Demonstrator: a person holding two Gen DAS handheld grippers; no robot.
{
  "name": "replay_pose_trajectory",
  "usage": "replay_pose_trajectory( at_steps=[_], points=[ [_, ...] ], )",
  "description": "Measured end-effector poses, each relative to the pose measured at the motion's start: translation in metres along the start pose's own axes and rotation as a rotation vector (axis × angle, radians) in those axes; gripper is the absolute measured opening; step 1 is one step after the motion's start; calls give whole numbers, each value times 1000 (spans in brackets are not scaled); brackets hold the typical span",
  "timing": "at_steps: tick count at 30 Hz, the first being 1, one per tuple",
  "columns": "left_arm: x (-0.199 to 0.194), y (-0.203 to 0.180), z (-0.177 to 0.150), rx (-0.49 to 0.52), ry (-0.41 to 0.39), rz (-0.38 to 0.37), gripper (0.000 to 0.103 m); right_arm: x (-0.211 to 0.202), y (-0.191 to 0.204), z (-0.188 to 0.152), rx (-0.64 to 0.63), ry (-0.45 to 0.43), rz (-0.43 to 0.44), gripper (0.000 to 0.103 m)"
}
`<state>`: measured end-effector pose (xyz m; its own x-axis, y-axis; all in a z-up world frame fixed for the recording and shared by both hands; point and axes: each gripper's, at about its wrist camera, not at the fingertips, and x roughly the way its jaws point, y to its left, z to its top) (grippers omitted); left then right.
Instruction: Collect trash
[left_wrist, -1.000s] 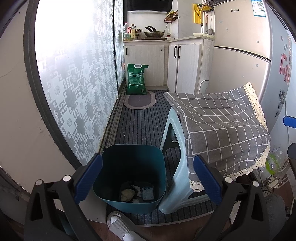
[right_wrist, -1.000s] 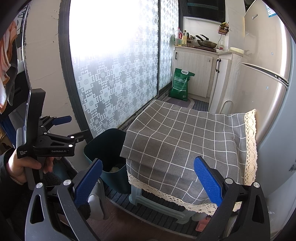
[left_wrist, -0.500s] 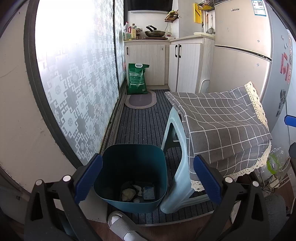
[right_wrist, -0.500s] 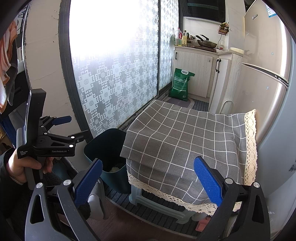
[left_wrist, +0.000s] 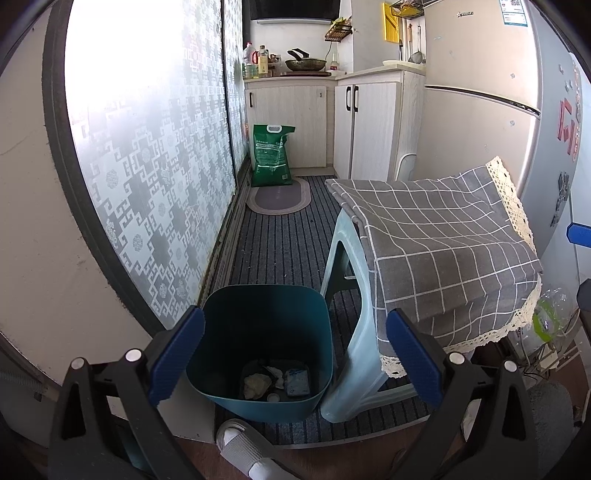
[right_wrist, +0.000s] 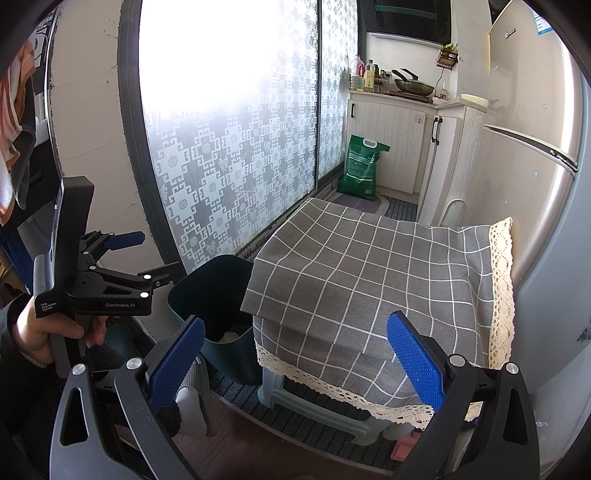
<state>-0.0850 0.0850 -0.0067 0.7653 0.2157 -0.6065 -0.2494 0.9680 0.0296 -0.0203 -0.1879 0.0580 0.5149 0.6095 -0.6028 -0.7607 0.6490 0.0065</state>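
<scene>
Fingers (left_wrist: 176, 356) of both grippers remain spread, positions unchanged above bin (left_wrist: 264, 328).

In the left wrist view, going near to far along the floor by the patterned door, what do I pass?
Trash bin → oval mat → green bag → cabinet.

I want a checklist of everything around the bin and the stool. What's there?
Surface: striped grey floor mat, small specks on it.
Job's things: teal bin beside the stool; crumpled scraps at its bottom.
Clutter: checked cloth draped over the stool; plastic bottle by the fridge.
Grippers: left tool open, empty, above the bin; right tool open, empty, facing the cloth.
Cables: wires on the floor near the bottle.
Surroundings: green sack, cabinets, fridge, frosted door.
</scene>
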Motion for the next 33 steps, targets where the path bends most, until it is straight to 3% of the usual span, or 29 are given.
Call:
replay_pose_trajectory(
  at_steps=[33],
  points=[
    [2, -1, 1, 7, 15, -4, 100, 1, 2, -1, -1, 2, 0, 100]
  ],
)
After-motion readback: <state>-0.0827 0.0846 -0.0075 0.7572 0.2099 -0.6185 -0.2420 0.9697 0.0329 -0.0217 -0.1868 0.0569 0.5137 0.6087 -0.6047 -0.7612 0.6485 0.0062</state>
